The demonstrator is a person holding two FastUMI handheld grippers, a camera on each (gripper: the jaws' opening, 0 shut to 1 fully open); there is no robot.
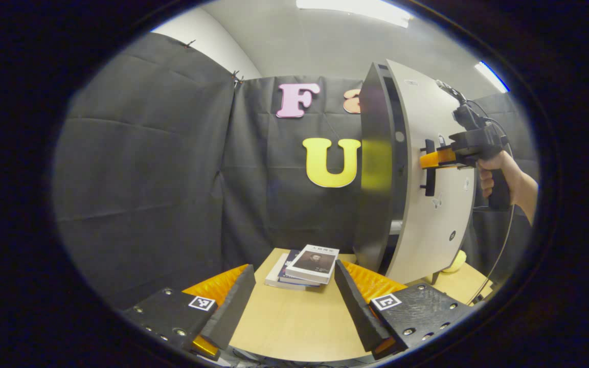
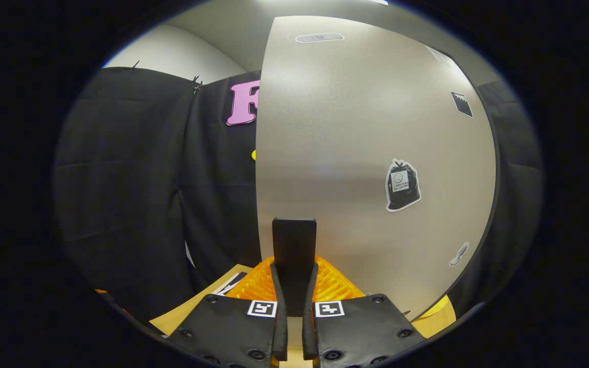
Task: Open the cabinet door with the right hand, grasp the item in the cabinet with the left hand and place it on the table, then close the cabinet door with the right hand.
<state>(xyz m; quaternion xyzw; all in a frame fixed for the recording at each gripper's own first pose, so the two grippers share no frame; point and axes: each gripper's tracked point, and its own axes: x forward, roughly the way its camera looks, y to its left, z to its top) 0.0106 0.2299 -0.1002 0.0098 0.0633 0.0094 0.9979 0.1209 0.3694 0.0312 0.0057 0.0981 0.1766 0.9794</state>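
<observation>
While seemingly ajar, door (image 2: 376,153) handle (image 2: 294,245) gripped.

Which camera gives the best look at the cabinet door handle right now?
The right gripper view: the door handle stands close and centred, with the right gripper shut on it against the cabinet door. The left gripper view shows the handle small and from the side, partly covered by that gripper.

A pale cabinet door (image 1: 430,204) with a dark upright handle (image 2: 294,250) stands nearly shut; books (image 1: 307,266), perhaps three, lie stacked on the table.
</observation>
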